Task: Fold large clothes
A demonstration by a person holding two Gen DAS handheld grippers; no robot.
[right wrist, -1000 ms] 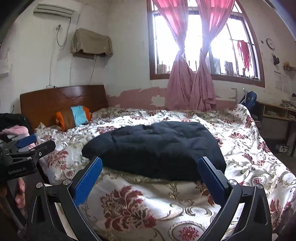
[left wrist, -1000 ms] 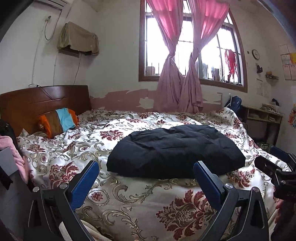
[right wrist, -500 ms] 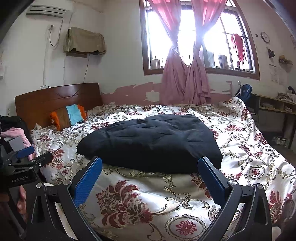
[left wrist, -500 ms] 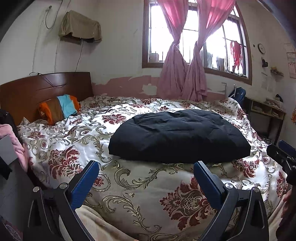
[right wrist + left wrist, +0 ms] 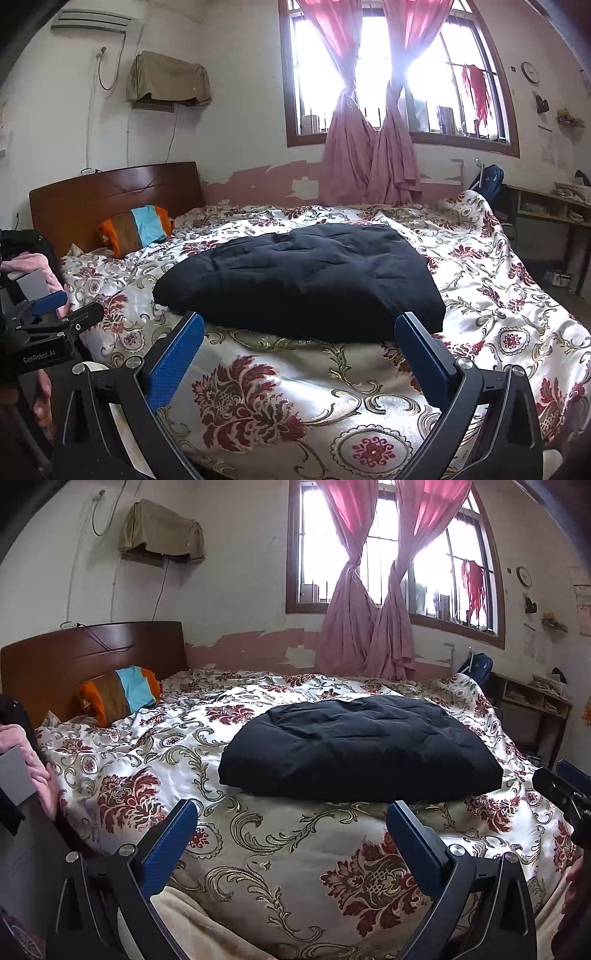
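A black padded garment (image 5: 362,747) lies folded into a compact bundle on the floral bedspread (image 5: 258,853); it also shows in the right wrist view (image 5: 303,284). My left gripper (image 5: 291,830) is open and empty, held off the near edge of the bed, short of the garment. My right gripper (image 5: 301,345) is open and empty, its fingertips just before the garment's near edge. The right gripper shows at the right edge of the left wrist view (image 5: 565,794), and the left gripper at the left edge of the right wrist view (image 5: 48,317).
A striped orange and blue pillow (image 5: 122,694) leans by the wooden headboard (image 5: 92,653). Pink clothes (image 5: 37,269) sit left of the bed. A shelf (image 5: 550,214) stands at the right wall. Pink curtains (image 5: 369,590) hang at the window.
Both grippers have drawn back and dropped a little from the bed, then shifted slightly; the garment stays where it lies. Both grippers stay open.
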